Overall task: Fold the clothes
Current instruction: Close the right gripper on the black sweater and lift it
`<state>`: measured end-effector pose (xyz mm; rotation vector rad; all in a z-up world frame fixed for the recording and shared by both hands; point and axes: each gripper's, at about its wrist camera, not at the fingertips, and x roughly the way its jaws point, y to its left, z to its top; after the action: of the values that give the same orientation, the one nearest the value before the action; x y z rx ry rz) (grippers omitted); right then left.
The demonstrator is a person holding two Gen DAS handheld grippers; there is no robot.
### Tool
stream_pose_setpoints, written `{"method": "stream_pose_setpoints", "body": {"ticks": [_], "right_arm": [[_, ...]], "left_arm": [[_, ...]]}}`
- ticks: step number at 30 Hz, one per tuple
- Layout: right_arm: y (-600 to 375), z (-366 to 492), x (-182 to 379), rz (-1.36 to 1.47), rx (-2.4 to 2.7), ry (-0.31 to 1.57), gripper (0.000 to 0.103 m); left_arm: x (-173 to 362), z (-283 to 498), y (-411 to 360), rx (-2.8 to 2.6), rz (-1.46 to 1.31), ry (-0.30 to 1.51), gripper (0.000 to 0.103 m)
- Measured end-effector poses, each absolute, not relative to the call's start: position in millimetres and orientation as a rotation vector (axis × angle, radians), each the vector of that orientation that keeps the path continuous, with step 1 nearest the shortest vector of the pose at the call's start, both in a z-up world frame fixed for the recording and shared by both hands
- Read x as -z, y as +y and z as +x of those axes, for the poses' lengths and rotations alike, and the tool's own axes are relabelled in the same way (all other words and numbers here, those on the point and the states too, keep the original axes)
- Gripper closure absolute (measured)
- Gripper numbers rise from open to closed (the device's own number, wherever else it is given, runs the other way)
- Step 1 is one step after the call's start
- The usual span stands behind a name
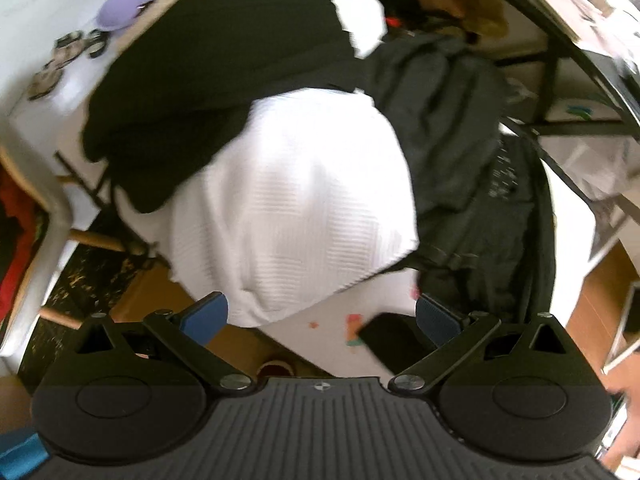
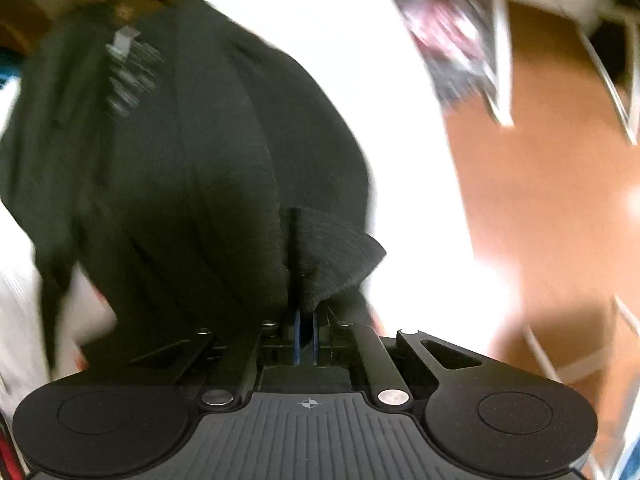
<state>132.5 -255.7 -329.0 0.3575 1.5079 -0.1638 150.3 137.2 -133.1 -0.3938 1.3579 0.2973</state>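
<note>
A white ribbed garment (image 1: 288, 208) lies on the white table (image 1: 332, 344), part under a folded black garment (image 1: 224, 64) at the back left. A crumpled dark grey garment (image 1: 460, 140) with small print lies to its right. My left gripper (image 1: 322, 316) hangs open above the white garment's near edge, its blue pads (image 1: 208, 316) wide apart with nothing between them. In the right wrist view my right gripper (image 2: 306, 332) is shut on a corner of the dark garment (image 2: 192, 168), and a flap of that cloth (image 2: 336, 256) sticks up out of the jaws.
A purple cap (image 1: 132, 0) and small dark objects (image 1: 80, 44) sit at the table's far left. A black flat object (image 1: 388, 340) lies near the front edge. Chair legs (image 1: 96, 240) and wooden floor (image 2: 540, 200) surround the table. A black-framed table (image 1: 560, 80) stands at the right.
</note>
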Motion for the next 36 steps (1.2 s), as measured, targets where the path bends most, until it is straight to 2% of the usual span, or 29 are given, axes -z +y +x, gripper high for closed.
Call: {"method": "stream_pose_setpoints", "body": {"ticks": [3, 4, 6, 8, 12, 14, 19, 23, 24, 25, 26, 28, 31, 36], "right_arm": [[-269.5, 104.0, 331.0, 0.373, 0.181, 1.625, 0.097], [-269.5, 104.5, 328.4, 0.364, 0.18, 1.635, 0.092], [-266.9, 112.0, 318.5, 0.335, 0.18, 1.603, 0.078], [-257.8, 133.5, 301.5, 0.28, 0.167, 1.492, 0.048], [-225.1, 194.5, 280.5, 0.149, 0.038, 1.3, 0.037], [-205.2, 226.0, 280.3, 0.09, -0.027, 1.242, 0.024], [-146.3, 289.3, 299.7, -0.147, -0.149, 1.108, 0.023], [-107.7, 343.7, 332.7, -0.218, -0.164, 1.1, 0.019], [-106.3, 352.9, 340.2, -0.185, -0.141, 1.116, 0.019], [-105.5, 360.5, 346.9, -0.148, -0.116, 1.133, 0.026], [-111.2, 366.6, 350.3, -0.071, -0.079, 1.153, 0.054], [-124.9, 378.3, 355.8, 0.097, -0.003, 1.191, 0.098], [-154.4, 364.9, 335.1, 0.376, 0.05, 1.139, 0.099], [-180.4, 322.3, 269.7, 0.434, 0.001, 0.942, 0.1]], "left_arm": [[131.3, 153.4, 125.8, -0.251, -0.395, 1.35, 0.001], [130.5, 154.1, 123.3, -0.246, -0.386, 1.348, 0.001], [129.1, 153.9, 120.6, -0.246, -0.377, 1.346, 0.001], [127.9, 151.2, 121.3, -0.26, -0.376, 1.346, 0.001], [128.0, 142.3, 128.6, -0.332, -0.374, 1.354, 0.001], [131.3, 136.9, 131.8, -0.367, -0.365, 1.37, 0.001], [135.1, 123.7, 140.1, -0.448, -0.386, 1.384, 0.001], [138.7, 112.8, 145.4, -0.525, -0.408, 1.389, 0.001], [141.8, 111.5, 144.5, -0.529, -0.414, 1.397, 0.001], [145.2, 111.5, 141.7, -0.521, -0.407, 1.41, 0.001], [148.4, 112.8, 137.7, -0.509, -0.387, 1.427, 0.001], [150.0, 116.2, 131.4, -0.488, -0.354, 1.439, 0.001], [145.8, 122.6, 127.6, -0.455, -0.349, 1.409, 0.001], [142.3, 145.3, 114.6, -0.395, -0.191, 1.368, 0.001]]}}
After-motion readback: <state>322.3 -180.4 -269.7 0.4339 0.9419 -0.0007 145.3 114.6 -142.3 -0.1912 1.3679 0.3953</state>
